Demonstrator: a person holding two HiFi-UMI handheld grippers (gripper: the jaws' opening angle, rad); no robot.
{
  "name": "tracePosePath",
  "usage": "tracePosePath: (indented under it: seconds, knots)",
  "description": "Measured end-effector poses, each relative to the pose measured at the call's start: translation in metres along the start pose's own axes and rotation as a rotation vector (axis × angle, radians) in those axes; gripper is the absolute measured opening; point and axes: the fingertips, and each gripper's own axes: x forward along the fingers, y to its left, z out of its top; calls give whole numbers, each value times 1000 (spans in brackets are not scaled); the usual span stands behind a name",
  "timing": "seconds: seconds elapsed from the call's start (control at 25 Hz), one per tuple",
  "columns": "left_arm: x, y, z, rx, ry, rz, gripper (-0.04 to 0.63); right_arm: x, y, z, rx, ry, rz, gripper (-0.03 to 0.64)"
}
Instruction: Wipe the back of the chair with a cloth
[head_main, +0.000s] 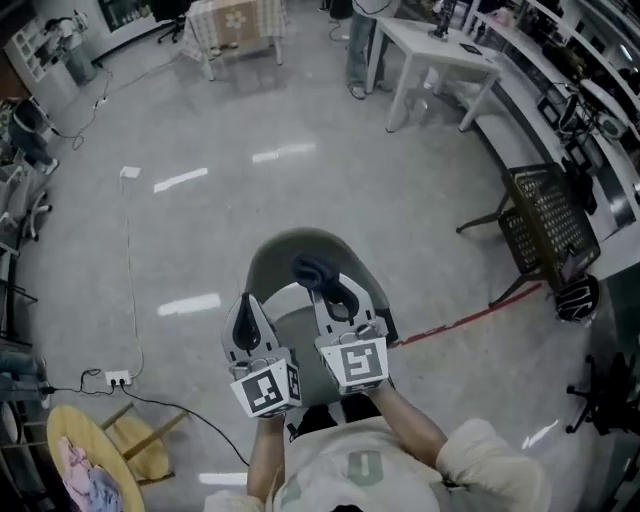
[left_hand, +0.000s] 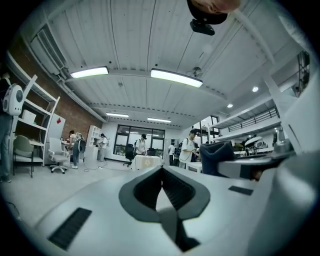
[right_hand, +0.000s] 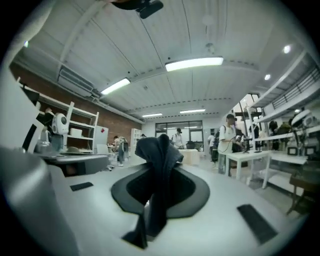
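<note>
In the head view a grey chair stands just in front of me, its curved backrest (head_main: 300, 248) arching over the seat (head_main: 298, 335). Over the backrest my right gripper (head_main: 333, 300) is shut on a dark blue cloth (head_main: 318, 272), which bunches out past the fingertips. In the right gripper view the cloth (right_hand: 159, 165) stands up between the jaws of the right gripper (right_hand: 158, 192) and hangs down toward the camera. My left gripper (head_main: 243, 322) hovers beside it at the chair's left, shut with nothing in it; in its own view the left gripper (left_hand: 162, 192) has its pads touching. The chair is out of both gripper views.
A black mesh chair (head_main: 545, 225) stands at the right, with a red cable (head_main: 465, 320) on the floor toward it. A white table (head_main: 440, 58) is at the back right. A round yellow stool (head_main: 95, 450) and a power strip (head_main: 118, 378) lie at the lower left.
</note>
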Motion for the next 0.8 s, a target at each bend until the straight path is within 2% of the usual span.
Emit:
tracePosePath:
  seconds: [0.12,0.2,0.36,0.52,0.8]
  knots:
    - [-27,2,7,-58,9,22,15,-17,25,0,21,37,162,58]
    - [-37,2,9,-49,2,34,15,-24,37,-2,14,55,219,58]
    - [-44,4,20,-30,-26,52,15,-29,45,-10,32,98,242,58]
    - [-44,7,35,4,-69,55,15,-27,53,5,-4,57,267,58]
    - [-36,3,49,27,-104,44,15,-20,53,23,28,10,275,60]
